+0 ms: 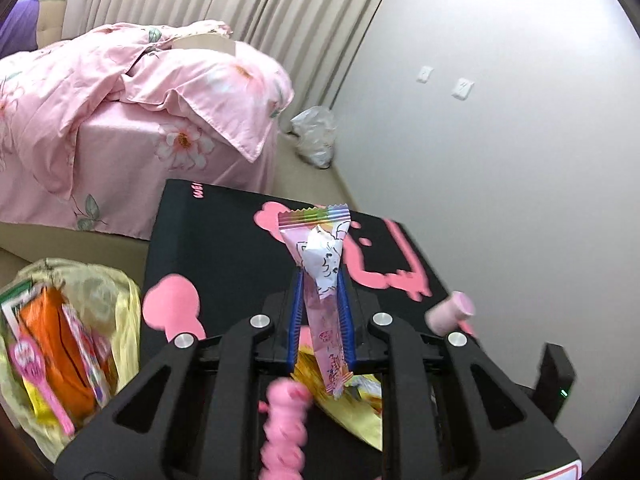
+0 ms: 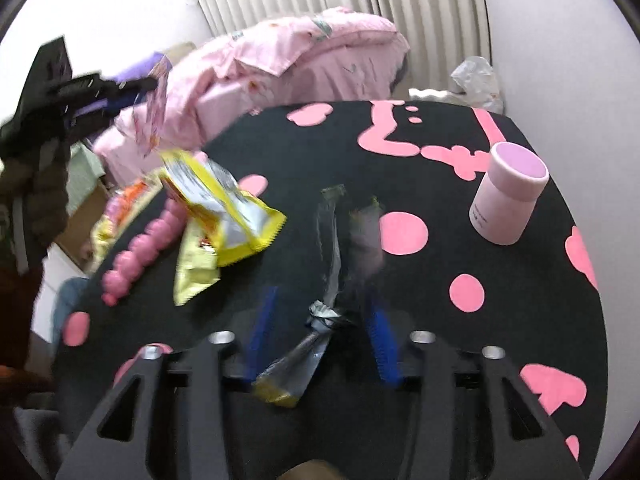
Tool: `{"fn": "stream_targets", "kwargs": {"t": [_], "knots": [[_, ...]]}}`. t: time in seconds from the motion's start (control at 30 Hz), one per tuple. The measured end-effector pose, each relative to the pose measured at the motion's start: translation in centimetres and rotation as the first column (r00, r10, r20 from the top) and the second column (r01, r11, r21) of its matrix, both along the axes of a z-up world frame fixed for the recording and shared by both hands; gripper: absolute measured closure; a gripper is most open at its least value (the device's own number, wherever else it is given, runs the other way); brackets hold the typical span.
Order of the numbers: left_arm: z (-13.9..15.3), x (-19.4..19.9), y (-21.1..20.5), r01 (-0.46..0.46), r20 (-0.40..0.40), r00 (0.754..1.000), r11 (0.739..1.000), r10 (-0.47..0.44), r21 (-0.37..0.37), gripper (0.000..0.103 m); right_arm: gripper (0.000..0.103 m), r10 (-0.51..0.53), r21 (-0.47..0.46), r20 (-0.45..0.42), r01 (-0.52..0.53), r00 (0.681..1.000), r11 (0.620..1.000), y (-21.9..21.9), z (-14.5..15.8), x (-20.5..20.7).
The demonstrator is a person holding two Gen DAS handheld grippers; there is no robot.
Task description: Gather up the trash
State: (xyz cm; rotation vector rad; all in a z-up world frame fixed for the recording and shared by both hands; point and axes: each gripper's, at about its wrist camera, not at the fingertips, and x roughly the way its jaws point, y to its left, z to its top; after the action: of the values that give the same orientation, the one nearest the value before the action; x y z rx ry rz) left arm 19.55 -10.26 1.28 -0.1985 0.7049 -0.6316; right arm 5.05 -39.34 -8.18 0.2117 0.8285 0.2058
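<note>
Holding a pink candy wrapper (image 1: 325, 276) tight between the blue pads, my left gripper (image 1: 320, 280) has it lifted clear of the table, the jaws pressed nearly together on the thin plastic. Its rainbow crimped end sticks up past the fingertips and the tail hangs down behind them. In the right wrist view, my right gripper (image 2: 320, 308) has its jaws standing wide apart, with a silver wrapper (image 2: 320, 320) lying between them on the cloth; the blur keeps me from saying whether either pad touches it, but nothing is pinched.

Just past that, on the black tablecloth with pink shapes (image 2: 400, 160), a yellow snack packet (image 2: 224, 208) sits crumpled over a second flattened yellow piece, with a string of pink beads (image 2: 144, 240) beside them at the left edge. A pink cylindrical jar (image 2: 508, 192) stands upright well apart on the right; I judge that is not rubbish.

Off the table's left edge, the yellow trash bag (image 1: 120, 300) gapes open on the floor and already holds an orange packet and some pink items, so part of the job looks done. As I read it, the pink wrapper goes in next, then the silver one and the yellow packets remain.

Farther back are a bed with a pink floral duvet (image 1: 120, 92), a crumpled clear plastic bag (image 1: 316, 136) in the corner, and a pleated curtain.
</note>
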Motion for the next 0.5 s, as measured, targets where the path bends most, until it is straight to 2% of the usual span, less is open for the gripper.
{"fn": "stream_targets", "kwargs": {"t": [0.1, 0.17, 0.23, 0.27, 0.4, 0.5], "knots": [[0.1, -2.3, 0.9, 0.012, -0.001, 1.000, 1.000, -0.013, -0.021, 0.087, 0.038, 0.057, 0.032, 0.009, -0.057, 0.998, 0.998, 0.1, 0.4, -1.0], [-0.4, -3.7, 1.3, 0.019, -0.006, 1.000, 1.000, -0.019, -0.013, 0.087, 0.038, 0.070, -0.022, -0.034, -0.071, 0.997, 0.997, 0.7, 0.3, -1.4], [-1.3, -5.1, 1.2, 0.032, -0.013, 0.999, 0.999, -0.031, 0.010, 0.087, 0.038, 0.020, -0.083, -0.046, -0.023, 0.999, 0.996, 0.9, 0.1, -1.9], [-1.7, -5.8, 1.0, 0.038, -0.015, 0.999, 0.999, -0.038, 0.027, 0.087, 0.038, 0.009, -0.084, -0.047, -0.012, 0.999, 0.996, 0.8, 0.0, -2.2], [-3.8, -8.0, 0.3, 0.071, -0.021, 0.997, 0.992, -0.070, 0.101, 0.087, 0.038, -0.070, -0.033, -0.070, 0.067, 0.995, 0.997, -0.1, -0.7, -3.4], [-4.8, -8.4, 0.3, 0.080, -0.041, 0.996, 0.991, -0.076, 0.103, 0.087, 0.038, -0.136, -0.022, -0.056, 0.135, 0.989, 0.991, -0.5, -0.2, -4.3]]}}
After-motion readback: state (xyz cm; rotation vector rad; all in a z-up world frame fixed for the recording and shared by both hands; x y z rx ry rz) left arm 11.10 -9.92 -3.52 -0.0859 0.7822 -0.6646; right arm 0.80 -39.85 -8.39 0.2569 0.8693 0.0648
